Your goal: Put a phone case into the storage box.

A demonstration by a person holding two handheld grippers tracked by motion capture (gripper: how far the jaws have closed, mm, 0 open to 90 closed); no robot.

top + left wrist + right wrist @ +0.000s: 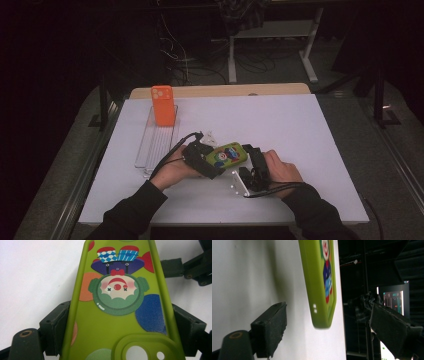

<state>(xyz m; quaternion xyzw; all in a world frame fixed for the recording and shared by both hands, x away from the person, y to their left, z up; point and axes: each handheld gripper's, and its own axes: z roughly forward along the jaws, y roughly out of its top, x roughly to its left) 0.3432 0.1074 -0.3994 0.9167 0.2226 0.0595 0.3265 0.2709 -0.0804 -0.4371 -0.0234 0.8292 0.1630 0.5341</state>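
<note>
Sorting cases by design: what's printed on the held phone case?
Lime green phone case with a cartoon clown and coloured dots; clearest in the left gripper view.

A darkened lab or recording workspace is hosting this session: a white work table (280, 125) is sitting brightly lit while everything around it is lying in shadow. Behind it, loose cables (190, 60) are trailing across the floor past the white legs of another desk frame (310, 50). Metal rails (87, 170) are running along the table's sides. In the right gripper view, a lit monitor (393, 301) is glowing in the dark background, pointing to a technical test setup rather than a home.
</note>
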